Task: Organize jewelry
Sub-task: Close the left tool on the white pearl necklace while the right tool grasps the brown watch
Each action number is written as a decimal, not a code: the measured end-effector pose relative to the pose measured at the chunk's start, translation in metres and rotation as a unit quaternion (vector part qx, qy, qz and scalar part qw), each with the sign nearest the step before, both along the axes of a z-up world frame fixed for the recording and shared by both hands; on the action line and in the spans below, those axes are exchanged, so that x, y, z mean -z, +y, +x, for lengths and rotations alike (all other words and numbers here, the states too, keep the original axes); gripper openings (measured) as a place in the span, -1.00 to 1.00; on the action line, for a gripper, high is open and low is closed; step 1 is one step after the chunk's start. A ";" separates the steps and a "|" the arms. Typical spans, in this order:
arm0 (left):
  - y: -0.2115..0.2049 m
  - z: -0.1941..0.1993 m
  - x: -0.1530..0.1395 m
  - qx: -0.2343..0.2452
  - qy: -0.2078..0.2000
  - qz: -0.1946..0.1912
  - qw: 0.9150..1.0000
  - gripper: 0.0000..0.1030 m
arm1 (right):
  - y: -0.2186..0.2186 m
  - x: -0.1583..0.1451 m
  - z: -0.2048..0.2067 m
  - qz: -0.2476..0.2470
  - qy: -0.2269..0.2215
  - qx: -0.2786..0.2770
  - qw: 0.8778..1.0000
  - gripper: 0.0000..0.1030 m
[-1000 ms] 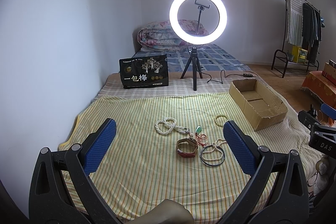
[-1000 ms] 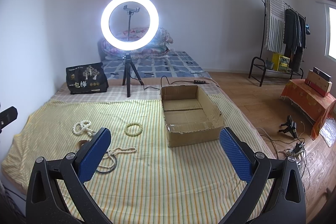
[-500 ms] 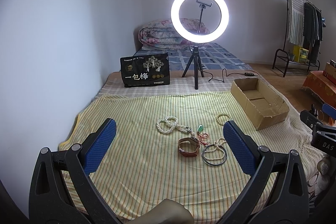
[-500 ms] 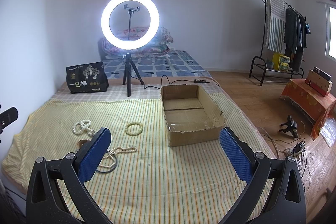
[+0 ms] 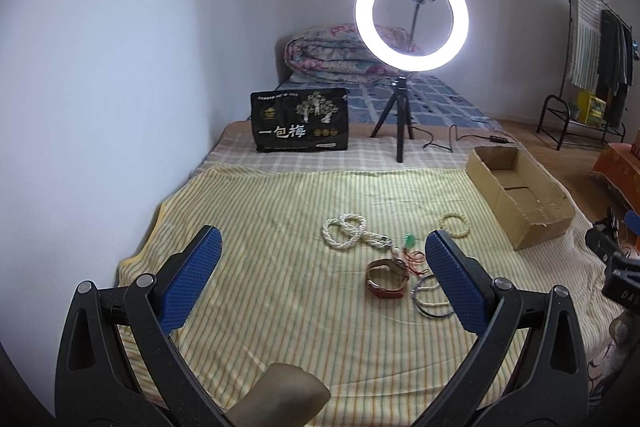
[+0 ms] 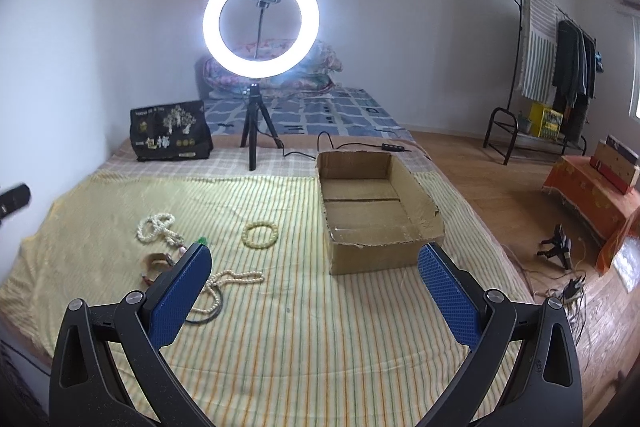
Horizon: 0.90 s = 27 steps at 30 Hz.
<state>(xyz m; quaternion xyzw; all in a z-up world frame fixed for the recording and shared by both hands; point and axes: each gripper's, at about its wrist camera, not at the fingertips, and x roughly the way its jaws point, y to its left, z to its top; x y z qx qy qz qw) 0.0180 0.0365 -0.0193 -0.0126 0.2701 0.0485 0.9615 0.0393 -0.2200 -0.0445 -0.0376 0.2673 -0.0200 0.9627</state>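
Left wrist view has us over the yellow striped sheet (image 5: 280, 227) with our left gripper (image 5: 322, 253) spread wide, blue pads well apart and nothing between them. The jewelry sits in a loose cluster ahead: a white bead necklace (image 5: 346, 235), a brown leather watch (image 5: 387, 277) nearer to us, a small green pendant (image 5: 409, 239) on red cord, and a dark bangle (image 5: 434, 301) partly hidden behind the right pad. A pale bead bracelet (image 5: 454, 225) lies a bit apart, toward the cardboard box (image 5: 520, 195), which sits at the sheet's right edge with nothing in it that we can see. Compared with half a second ago, the whole scene has slid right in this view, so the ring light (image 5: 412, 17) and the black bag (image 5: 300, 121) now sit further right in frame; the jewelry itself hasn't shifted on the sheet. In the right wrist view our right gripper (image 6: 314, 261) is just as wide open and holding nothing. That view now looks a little lower than before, with the box more centred between the pads. A string of pale beads (image 6: 236, 277) trails out just beside its left pad.
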 end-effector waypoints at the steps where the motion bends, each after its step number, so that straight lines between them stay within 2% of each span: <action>1: 0.003 0.001 0.001 -0.004 0.000 0.001 1.000 1.00 | 0.002 0.004 0.003 -0.008 0.003 0.000 1.000 0.99; 4: 0.016 0.011 0.010 -0.018 0.010 -0.002 1.000 1.00 | 0.008 0.012 0.010 -0.014 0.013 -0.014 1.000 0.99; 12: 0.037 0.040 0.037 -0.016 0.056 -0.020 0.998 1.00 | 0.023 0.030 0.028 0.008 0.042 -0.076 0.996 0.99; 18: 0.052 0.063 0.054 -0.006 0.094 -0.062 0.994 0.77 | 0.046 0.047 0.045 -0.017 0.080 -0.114 0.990 0.99; 27: 0.062 0.116 0.079 0.025 0.166 -0.118 0.979 0.35 | 0.077 0.072 0.077 0.028 0.151 -0.188 0.970 0.94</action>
